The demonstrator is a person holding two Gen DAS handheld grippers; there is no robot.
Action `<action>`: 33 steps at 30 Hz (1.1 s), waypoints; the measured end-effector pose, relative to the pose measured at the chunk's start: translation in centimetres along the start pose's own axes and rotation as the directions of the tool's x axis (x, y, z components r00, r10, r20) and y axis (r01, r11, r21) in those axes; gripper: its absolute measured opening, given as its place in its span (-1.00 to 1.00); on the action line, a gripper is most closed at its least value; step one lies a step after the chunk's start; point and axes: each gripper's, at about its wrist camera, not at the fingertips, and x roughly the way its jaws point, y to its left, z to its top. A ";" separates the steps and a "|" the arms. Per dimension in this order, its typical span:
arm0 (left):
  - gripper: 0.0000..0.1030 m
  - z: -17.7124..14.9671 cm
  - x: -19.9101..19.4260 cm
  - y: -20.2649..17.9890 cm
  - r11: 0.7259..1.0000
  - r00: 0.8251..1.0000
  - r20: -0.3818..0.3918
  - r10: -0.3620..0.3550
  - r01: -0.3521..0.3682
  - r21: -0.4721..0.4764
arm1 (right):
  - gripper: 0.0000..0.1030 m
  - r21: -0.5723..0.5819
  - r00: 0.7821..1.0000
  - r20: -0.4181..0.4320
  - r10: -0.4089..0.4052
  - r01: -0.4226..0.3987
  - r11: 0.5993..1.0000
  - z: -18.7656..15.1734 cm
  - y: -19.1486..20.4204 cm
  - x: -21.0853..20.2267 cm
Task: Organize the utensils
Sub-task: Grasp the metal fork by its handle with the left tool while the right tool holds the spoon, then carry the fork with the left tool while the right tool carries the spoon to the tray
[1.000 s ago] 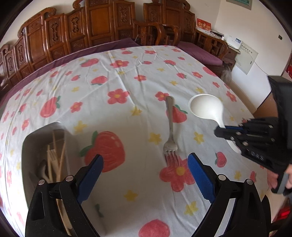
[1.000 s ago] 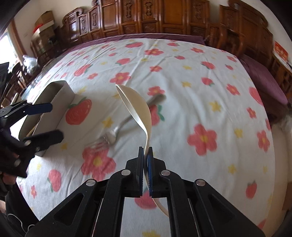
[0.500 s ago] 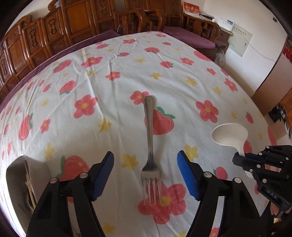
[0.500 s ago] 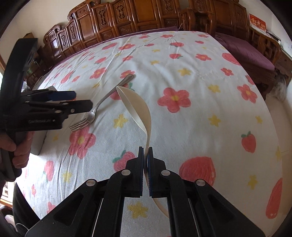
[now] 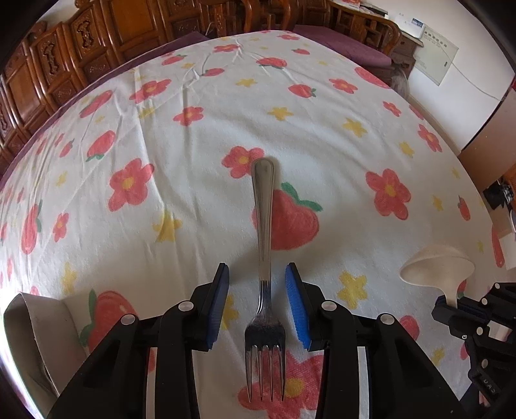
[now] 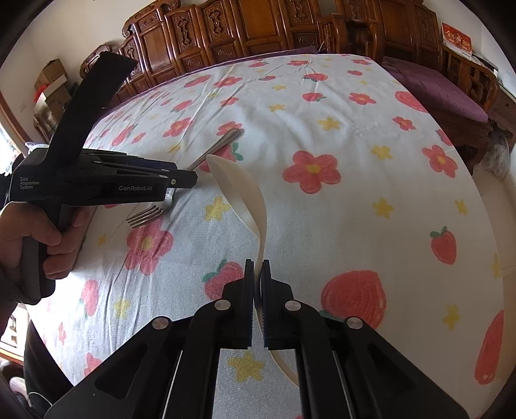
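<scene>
A steel fork (image 5: pixel 265 264) lies on the flowered tablecloth, tines toward me. My left gripper (image 5: pixel 257 283) is open, one blue pad on each side of the fork's neck, not touching it. The fork also shows in the right wrist view (image 6: pixel 180 190), partly behind the left gripper (image 6: pixel 180 179). My right gripper (image 6: pixel 257 274) is shut on the handle of a white ladle-shaped spoon (image 6: pixel 240 193) and holds it above the table. The spoon's bowl (image 5: pixel 435 264) and the right gripper (image 5: pixel 467 309) show at the right of the left wrist view.
A grey utensil holder (image 5: pixel 38 341) stands at the lower left, mostly cut off. Carved wooden chairs (image 6: pixel 258 29) line the table's far side. The table edge (image 6: pixel 496 206) drops off at the right.
My left gripper has come forward and down over the fork and its jaws have narrowed around it. The utensil holder has slid to the frame's left edge. My right gripper still holds the spoon.
</scene>
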 end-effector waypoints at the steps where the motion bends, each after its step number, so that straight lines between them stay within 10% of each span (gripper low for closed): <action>1: -0.40 0.0 0.0 -0.1 1.000 1.000 0.001 0.003 -0.003 0.001 | -0.90 0.001 1.000 0.001 0.001 -0.001 1.000 0.0 0.0 -0.1; 7: -0.88 -0.3 -0.2 -0.3 1.000 1.000 0.004 -0.009 0.009 -0.009 | -0.90 -0.003 1.000 -0.002 -0.003 0.003 1.000 -0.2 0.0 -0.2; 33: -0.88 -4.9 -9.4 3.0 0.998 0.991 0.134 -0.013 0.021 -0.060 | -0.90 -0.067 0.998 0.061 0.026 -0.022 0.998 1.2 6.6 -3.8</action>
